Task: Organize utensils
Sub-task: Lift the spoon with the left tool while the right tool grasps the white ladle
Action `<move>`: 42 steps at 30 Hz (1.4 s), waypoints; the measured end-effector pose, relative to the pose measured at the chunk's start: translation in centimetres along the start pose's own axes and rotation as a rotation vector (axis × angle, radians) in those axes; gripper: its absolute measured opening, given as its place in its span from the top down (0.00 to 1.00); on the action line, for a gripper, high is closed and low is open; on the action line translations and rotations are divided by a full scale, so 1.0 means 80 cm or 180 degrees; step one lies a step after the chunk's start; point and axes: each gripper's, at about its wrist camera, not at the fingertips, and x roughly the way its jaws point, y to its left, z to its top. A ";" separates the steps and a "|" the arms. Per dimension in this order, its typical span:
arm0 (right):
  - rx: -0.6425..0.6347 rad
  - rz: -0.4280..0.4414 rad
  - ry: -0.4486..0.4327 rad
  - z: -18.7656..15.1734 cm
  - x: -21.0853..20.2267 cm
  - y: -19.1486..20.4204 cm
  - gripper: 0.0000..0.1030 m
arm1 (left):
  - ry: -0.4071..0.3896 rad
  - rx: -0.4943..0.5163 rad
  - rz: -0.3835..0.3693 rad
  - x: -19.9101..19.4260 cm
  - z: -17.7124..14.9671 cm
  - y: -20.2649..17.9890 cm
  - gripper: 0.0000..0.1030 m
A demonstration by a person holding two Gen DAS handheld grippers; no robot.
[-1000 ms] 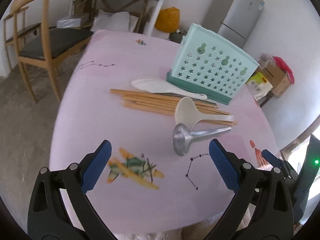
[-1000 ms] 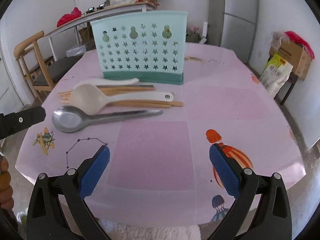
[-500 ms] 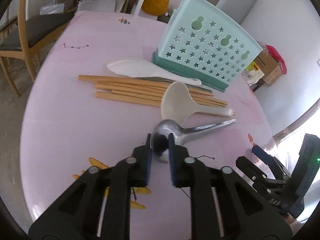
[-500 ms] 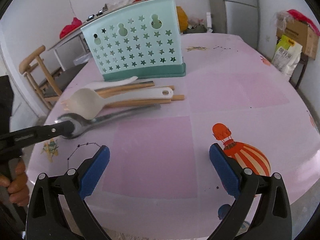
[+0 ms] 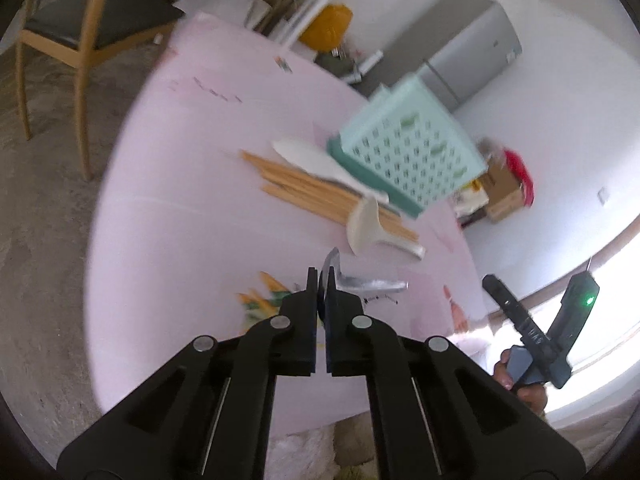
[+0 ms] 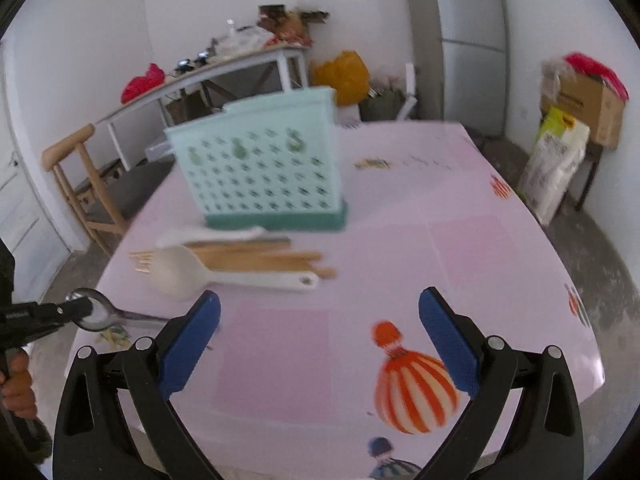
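L gripper is clamped tight on the bowl rim of the metal spoon; in the R wrist view the spoon's bowl sits pinched at the tip of that gripper, w/ its handle running right, behind the R gripper's left pad. Can't tell for sure whether the spoon is off the pink tablecloth or touching it; frames are blurred.

R gripper is released, blue pads spread wide, nothing between them, hovering above the cloth near the printed orange balloon.

Rest of the utensils lie in front of the mint star-holed utensil holder, which stands upright: white ladle resting across the bundle of wooden chopsticks, white rice paddle just beside the holder's base. Wooden chair stands off the table's far left, fridge at the back wall.
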 end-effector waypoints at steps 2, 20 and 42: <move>-0.0158 0.0079 -0.0009 0.003 0.007 0.027 0.08 | -0.0139 -0.0108 -0.0037 -0.024 0.007 0.014 0.99; -0.1529 -0.0285 0.0128 -0.027 0.098 0.232 0.43 | -0.0756 -0.0723 -0.0080 -0.102 0.042 0.116 0.99; -0.1302 -0.0314 0.0189 -0.010 0.091 0.233 0.96 | -0.1022 -0.0421 -0.0007 -0.146 0.070 0.086 0.99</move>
